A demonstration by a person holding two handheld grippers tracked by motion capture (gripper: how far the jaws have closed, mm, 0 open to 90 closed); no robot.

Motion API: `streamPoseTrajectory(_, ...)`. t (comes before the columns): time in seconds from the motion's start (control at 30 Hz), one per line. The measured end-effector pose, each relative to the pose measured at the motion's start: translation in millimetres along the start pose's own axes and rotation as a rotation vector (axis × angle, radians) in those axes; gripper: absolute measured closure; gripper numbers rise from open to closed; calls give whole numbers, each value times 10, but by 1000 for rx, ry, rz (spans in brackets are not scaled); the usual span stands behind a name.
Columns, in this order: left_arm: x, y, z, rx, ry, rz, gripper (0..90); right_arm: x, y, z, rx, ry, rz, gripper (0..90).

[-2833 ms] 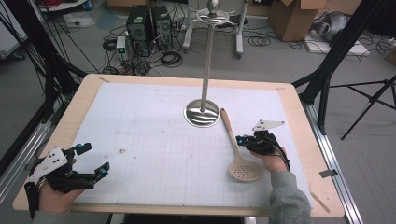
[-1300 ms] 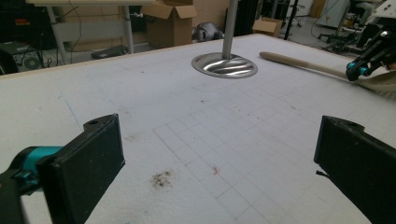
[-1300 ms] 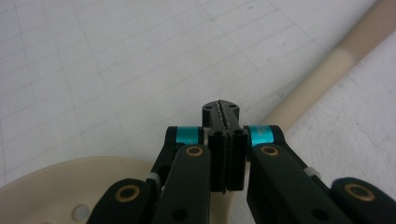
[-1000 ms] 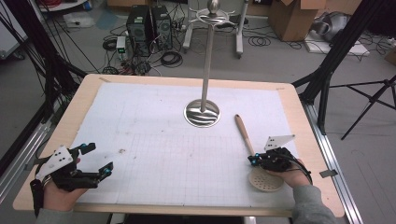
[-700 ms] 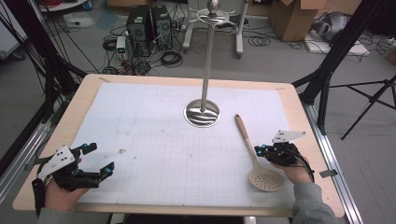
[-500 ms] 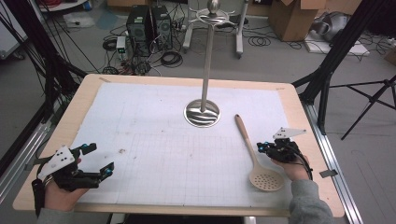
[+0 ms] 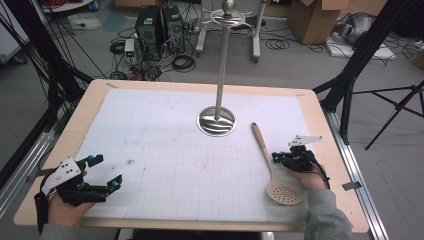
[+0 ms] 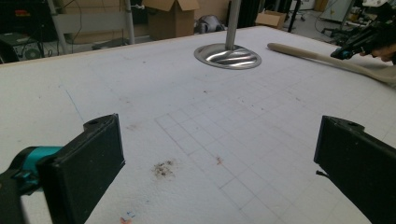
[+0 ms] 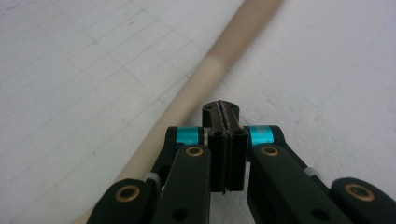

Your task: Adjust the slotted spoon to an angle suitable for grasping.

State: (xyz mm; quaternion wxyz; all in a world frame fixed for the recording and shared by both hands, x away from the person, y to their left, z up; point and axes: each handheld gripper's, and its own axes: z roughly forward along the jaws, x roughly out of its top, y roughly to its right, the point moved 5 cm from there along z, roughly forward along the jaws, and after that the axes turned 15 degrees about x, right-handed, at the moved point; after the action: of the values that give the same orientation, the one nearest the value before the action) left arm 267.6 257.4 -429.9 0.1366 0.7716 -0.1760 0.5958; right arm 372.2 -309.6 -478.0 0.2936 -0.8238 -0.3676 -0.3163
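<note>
Two pressed-together jaws (right gripper view) beside spoon (image 9: 205,74).

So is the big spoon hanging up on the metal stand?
No, the spoon lies flat on the white mat, beside the stand.

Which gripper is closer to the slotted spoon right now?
Right. The right gripper, shut, sits beside the slotted spoon at its handle; the left gripper, open, is across the table near its left front corner.
</note>
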Motion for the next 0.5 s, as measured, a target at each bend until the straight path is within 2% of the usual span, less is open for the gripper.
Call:
streamPoseTrajectory(0.13,1,3,4,0,0,1,18,16,-49,42,29,-11,-40,900)
streamPoseTrajectory(0.23,0,1,5,-1,-1,2,18,22,-71,61,43,-10,-40,900)
streamPoseTrajectory(0.4,-6,-3,13,-1,-3,7,18,29,-116,88,60,-25,-81,900)
streamPoseTrajectory(0.5,-8,-3,15,-1,-4,7,18,29,-141,99,77,-29,-88,900)
